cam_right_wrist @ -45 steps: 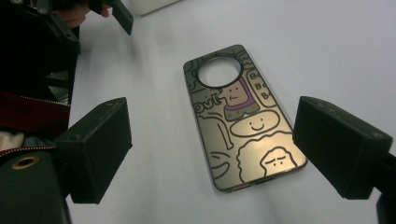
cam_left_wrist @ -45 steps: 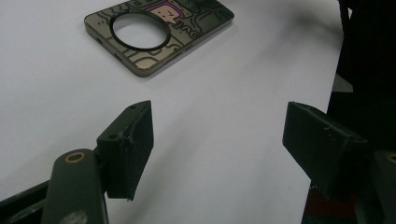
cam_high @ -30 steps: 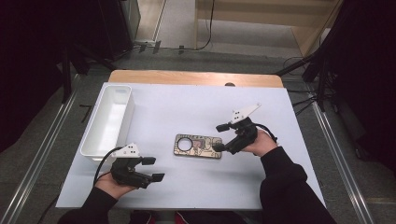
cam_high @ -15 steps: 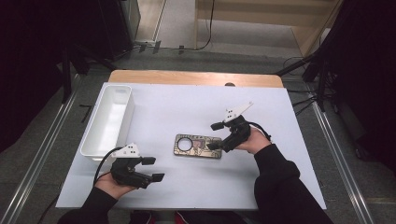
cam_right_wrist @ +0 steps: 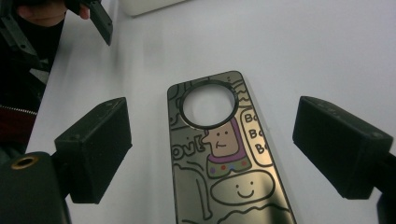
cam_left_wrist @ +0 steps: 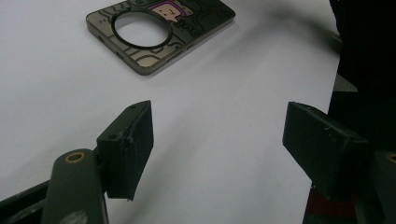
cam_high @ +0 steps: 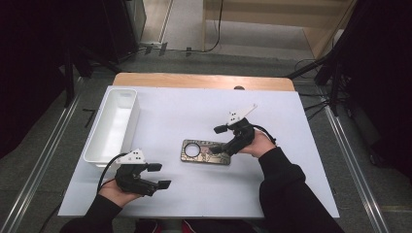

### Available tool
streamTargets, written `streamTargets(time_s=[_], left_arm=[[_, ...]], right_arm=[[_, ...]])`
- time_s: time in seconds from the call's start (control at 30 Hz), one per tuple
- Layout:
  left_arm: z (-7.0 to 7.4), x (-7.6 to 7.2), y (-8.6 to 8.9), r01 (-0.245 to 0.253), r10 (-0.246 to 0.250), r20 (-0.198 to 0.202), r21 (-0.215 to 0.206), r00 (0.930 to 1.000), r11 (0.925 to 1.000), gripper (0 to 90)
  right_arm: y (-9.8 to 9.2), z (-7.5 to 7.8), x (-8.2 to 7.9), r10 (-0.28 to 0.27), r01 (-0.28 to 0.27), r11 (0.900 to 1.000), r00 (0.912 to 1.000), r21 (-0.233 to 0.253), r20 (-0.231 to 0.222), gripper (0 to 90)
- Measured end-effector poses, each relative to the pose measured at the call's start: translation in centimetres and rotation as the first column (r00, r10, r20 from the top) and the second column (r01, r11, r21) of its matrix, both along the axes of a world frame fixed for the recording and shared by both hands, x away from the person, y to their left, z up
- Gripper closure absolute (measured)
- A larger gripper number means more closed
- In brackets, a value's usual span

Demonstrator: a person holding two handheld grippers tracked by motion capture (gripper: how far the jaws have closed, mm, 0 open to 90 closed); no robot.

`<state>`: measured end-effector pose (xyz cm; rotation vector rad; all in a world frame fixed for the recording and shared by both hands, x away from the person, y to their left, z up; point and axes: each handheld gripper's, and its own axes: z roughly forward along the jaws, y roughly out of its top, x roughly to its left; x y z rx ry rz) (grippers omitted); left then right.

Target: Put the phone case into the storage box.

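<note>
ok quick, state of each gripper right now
Left gripper: open, holding nothing, above bare table.
Right gripper: open, jaws on either side of the phone case, not closed on it.

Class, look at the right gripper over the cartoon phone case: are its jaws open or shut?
Open. The right gripper has its two jaws spread wide to either side of the phone case, which lies flat between them, ungripped.

White-topped wooden table (cam_high: pixel 194 109) on grey floor (cam_high: pixel 43 160), dark surroundings.
</note>
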<state>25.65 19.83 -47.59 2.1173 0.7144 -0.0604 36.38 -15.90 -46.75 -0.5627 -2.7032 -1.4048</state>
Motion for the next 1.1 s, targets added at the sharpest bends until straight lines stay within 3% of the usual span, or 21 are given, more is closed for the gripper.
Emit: streamTargets(time_s=[0.13,0.37,1.1], left_arm=[[0.0,0.0,0.0,-0.001,0.001,-0.002,-0.001,1.0,1.0,24.3],[0.0,0.0,0.0,0.0,0.0,-0.003,-0.001,1.0,1.0,24.3],[0.0,0.0,0.1,-0.002,0.002,0.001,-0.001,1.0,1.0,24.3]], right_arm=[[0.3,-0.1,0.2,-0.005,0.005,1.0,0.9996,0.013,0.027,10.7],[0.3,-0.2,0.5,-0.007,0.006,1.0,0.9997,0.011,0.024,10.7],[0.8,-2.2,0.6,0.013,-0.013,0.998,0.9999,-0.054,0.005,10.2]])
